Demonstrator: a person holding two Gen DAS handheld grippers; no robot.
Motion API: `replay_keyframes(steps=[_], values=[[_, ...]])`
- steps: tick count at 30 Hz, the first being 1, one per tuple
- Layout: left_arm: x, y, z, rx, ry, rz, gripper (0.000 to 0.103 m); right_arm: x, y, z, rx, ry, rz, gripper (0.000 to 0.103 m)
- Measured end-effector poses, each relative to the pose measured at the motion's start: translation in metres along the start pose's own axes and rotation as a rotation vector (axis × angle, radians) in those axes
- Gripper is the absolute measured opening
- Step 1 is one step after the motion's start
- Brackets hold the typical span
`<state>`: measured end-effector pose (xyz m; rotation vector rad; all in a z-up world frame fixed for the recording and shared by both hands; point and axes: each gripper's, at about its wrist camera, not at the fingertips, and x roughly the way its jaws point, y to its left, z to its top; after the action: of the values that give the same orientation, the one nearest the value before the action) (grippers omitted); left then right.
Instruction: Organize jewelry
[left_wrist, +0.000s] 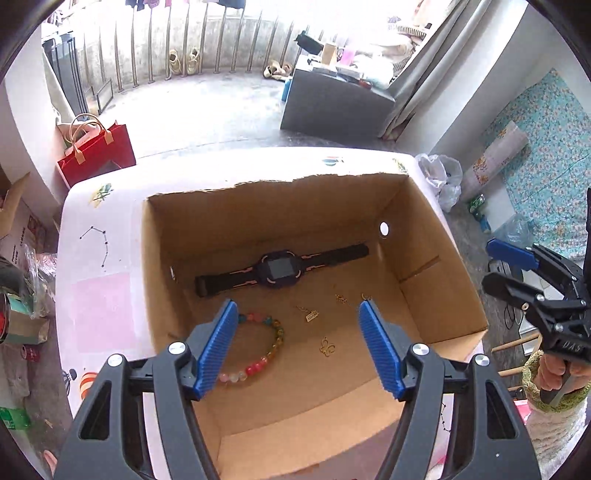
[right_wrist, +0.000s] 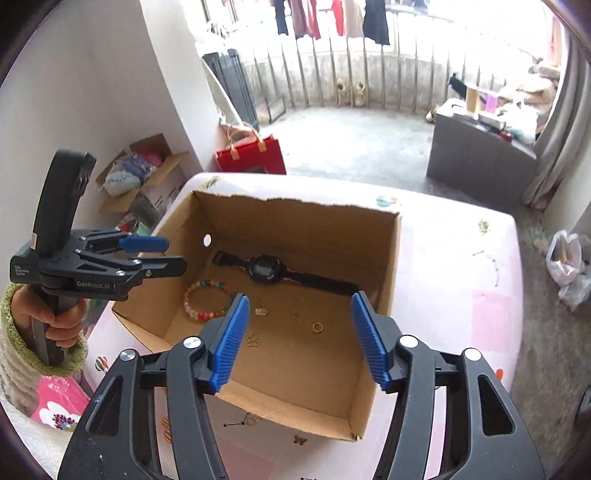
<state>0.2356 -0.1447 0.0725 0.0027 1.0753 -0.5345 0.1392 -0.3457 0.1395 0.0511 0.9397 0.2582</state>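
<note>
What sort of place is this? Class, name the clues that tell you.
Most likely a lived-in home, a room opening onto a balcony: clothes hang above the railing, a red gift bag stands on the floor, and a cardboard box of jewelry rests on a pink patterned cover.

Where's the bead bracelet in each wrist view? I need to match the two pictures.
Left wrist: bead bracelet lies on the box floor, lower centre-left, partly behind the left gripper's left finger.
Right wrist: bracelet is left of centre, beside the right gripper's left finger.
Shared landmark: the watch lies just beyond it.
</note>
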Motion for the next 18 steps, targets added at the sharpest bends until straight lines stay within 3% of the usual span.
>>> replay_keyframes(steps=[2, 6, 9, 14, 18], values=[[-0.021, 0.003, -0.016, 0.000, -0.058, 0.006, 0.067, -0.028, 0.005, -0.008, -0.013, -0.081, -0.039, 0.078], [-0.057, 0.005, -0.059, 0.023, -0.160, 0.034, 0.076, -0.069, 0.016, -0.031, -0.011, -0.194, -0.107, 0.089], [-0.065, 0.002, -0.094, 0.050, -0.178, 0.058, 0.083, -0.082, 0.020, -0.056, 0.028, -0.215, -0.142, 0.095], [-0.041, -0.005, -0.149, 0.092, -0.125, 0.129, 0.088, -0.064, 0.027, -0.105, 0.099, -0.140, -0.199, 0.095], [0.000, -0.006, -0.185, 0.101, -0.031, 0.177, 0.088, -0.021, 0.035, -0.150, 0.192, 0.003, -0.206, 0.095]])
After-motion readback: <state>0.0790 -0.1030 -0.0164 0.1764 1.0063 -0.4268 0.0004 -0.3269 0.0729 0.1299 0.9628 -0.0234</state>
